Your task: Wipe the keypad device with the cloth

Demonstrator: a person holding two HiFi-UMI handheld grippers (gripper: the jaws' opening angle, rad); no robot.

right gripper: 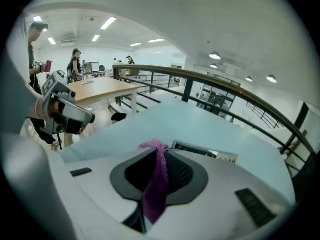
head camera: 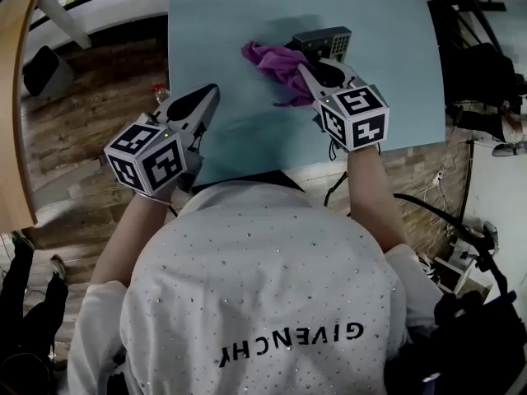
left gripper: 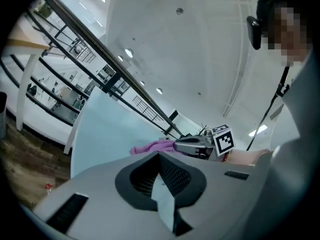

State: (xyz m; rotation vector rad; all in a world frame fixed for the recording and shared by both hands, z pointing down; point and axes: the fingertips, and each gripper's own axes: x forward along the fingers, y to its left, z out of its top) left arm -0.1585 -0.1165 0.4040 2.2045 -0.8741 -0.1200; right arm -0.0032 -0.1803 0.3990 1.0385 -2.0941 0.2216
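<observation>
In the head view, the purple cloth (head camera: 276, 60) lies on the light blue table (head camera: 214, 23) and touches the dark keypad device (head camera: 325, 39) at its far side; the right gripper (head camera: 309, 72) has the cloth's near end, and the left gripper (head camera: 207, 97) is by the table's left edge, well apart from both. In the left gripper view, its jaws are pressed together with nothing in them; the cloth shows far ahead. In the right gripper view, the jaws are closed tight on a strip of the cloth; the keypad device lies just past them on the table.
</observation>
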